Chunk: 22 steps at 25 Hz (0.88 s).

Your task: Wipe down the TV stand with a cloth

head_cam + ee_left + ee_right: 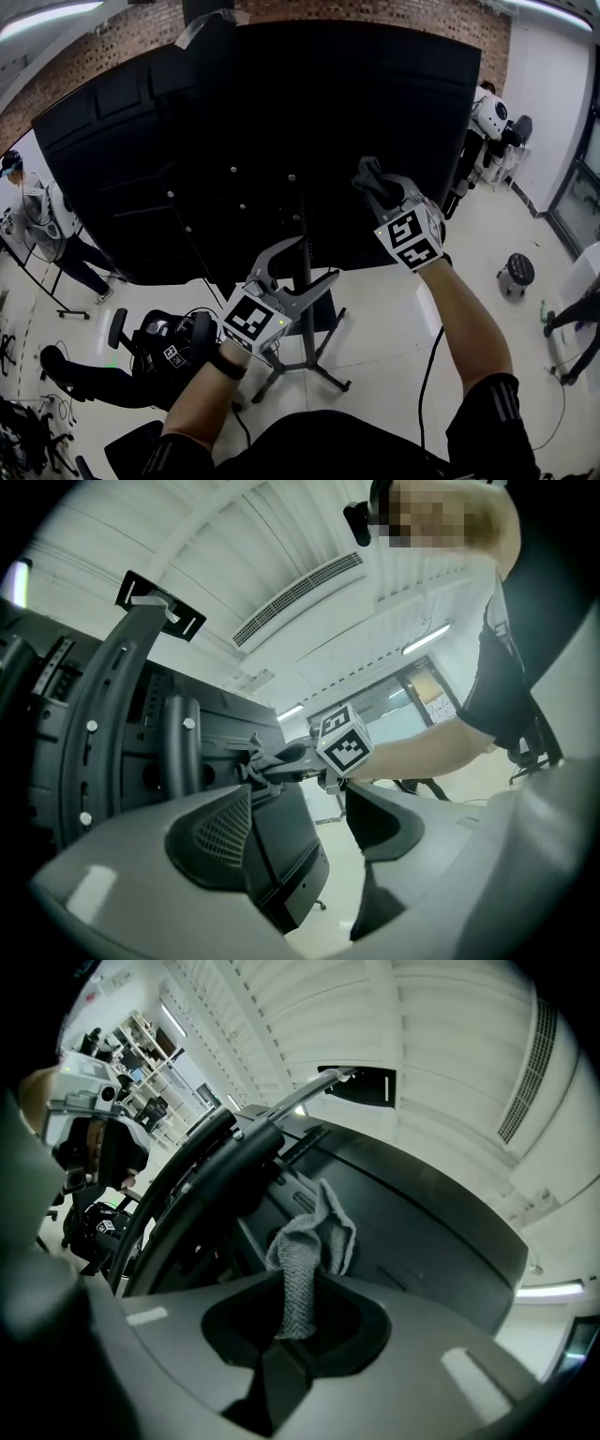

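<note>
In the head view, the back of a big black TV (281,122) filled the upper half, carried on the TV stand (307,339), whose pole ran down from the TV's middle to splayed legs on the pale floor (384,309). The left gripper (317,258) hung below the TV's lower edge, just beside the pole, with its jaws spread. The right gripper (367,180) was raised against the TV's back, right of the pole. A black office chair (164,345) stood on the floor below the TV's left corner, and a round stool (516,272) stood well off to the TV's right.

In the left gripper view, the two jaws stood wide apart with nothing between them. Beyond them the right gripper held a bunched grey cloth (251,757) at its tip, close against the TV's back.

In the right gripper view, the jaws were clamped on the cloth. Its free end stuck up past the jaw tips, in front of the TV's dark back panel.
</note>
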### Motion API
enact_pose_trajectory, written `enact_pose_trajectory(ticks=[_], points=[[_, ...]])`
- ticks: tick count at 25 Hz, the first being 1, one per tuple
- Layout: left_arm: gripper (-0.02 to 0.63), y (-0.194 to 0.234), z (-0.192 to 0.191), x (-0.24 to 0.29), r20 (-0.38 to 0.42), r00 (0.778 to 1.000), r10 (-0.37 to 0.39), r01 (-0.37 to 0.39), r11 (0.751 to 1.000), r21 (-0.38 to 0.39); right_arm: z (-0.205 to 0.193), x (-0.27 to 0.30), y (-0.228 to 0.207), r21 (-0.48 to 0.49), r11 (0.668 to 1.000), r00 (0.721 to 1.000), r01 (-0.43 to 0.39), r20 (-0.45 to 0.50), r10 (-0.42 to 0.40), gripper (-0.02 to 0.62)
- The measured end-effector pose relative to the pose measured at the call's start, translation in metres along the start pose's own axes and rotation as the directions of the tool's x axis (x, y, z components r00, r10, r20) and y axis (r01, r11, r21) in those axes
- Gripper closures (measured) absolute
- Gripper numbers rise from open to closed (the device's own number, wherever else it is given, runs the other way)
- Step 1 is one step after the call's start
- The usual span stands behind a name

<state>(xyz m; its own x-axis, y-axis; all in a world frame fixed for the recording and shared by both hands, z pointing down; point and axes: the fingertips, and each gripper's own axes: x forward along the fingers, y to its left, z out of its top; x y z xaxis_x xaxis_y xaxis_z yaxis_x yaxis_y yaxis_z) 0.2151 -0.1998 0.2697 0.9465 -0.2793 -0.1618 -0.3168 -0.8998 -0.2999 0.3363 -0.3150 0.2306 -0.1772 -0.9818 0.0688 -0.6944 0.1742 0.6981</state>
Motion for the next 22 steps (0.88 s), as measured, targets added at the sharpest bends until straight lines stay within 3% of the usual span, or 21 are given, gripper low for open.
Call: enact_pose_trajectory(ticks=[14, 22], points=[[0.267, -0.014, -0.005, 0.022, -0.007, 1.0, -0.013, 0.013, 1.0, -0.003, -0.044, -0.021, -0.037, 0.05, 0.997, 0.997, 0.06, -0.05, -0.057, 0.532], [0.267, -0.004, -0.003, -0.008, -0.01, 1.0, 0.013, -0.013, 1.0, 0.017, 0.019, -0.032, -0.007, 0.082, 0.997, 0.994, 0.01, 0.105, -0.018, 0.531]])
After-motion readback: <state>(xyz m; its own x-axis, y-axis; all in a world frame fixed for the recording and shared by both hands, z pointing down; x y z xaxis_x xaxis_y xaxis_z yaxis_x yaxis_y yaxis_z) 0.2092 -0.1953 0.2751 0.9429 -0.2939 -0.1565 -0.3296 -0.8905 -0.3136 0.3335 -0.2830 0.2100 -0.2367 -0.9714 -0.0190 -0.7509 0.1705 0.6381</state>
